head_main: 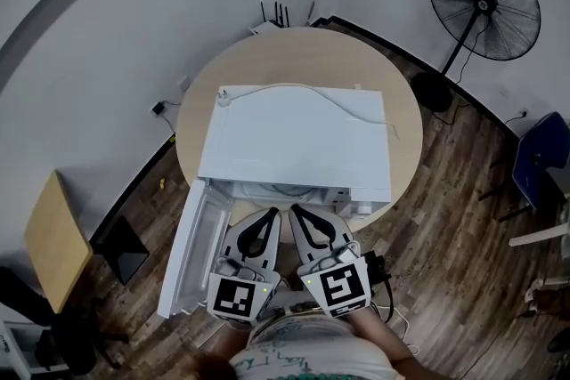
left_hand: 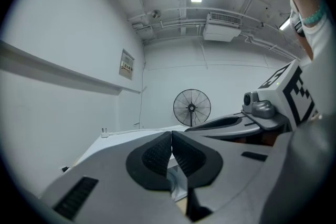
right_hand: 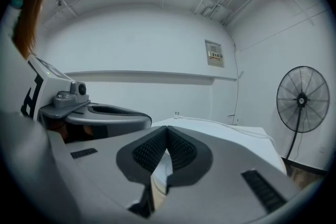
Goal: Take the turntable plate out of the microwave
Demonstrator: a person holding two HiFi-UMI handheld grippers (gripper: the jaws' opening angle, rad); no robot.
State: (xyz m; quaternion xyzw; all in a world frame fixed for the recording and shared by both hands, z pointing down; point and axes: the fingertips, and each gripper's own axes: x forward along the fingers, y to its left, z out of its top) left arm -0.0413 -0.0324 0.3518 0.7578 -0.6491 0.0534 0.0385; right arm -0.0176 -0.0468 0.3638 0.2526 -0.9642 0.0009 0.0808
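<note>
The left gripper (head_main: 265, 216) and right gripper (head_main: 299, 214) are held pressed together, empty, before the microwave (head_main: 294, 138), whose door (head_main: 189, 245) is swung open. The approach is judged in hand; the jaws must be spread to take the turntable plate, which is not seen.

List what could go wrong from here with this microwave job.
1. The left gripper and right gripper are both shut and close together at the mouth of the microwave; they may knock each other.
2. The open door juts past the table edge beside the left gripper; a bump could strain it.
3. The plate is not in view, so reaching in is partly blind.
</note>
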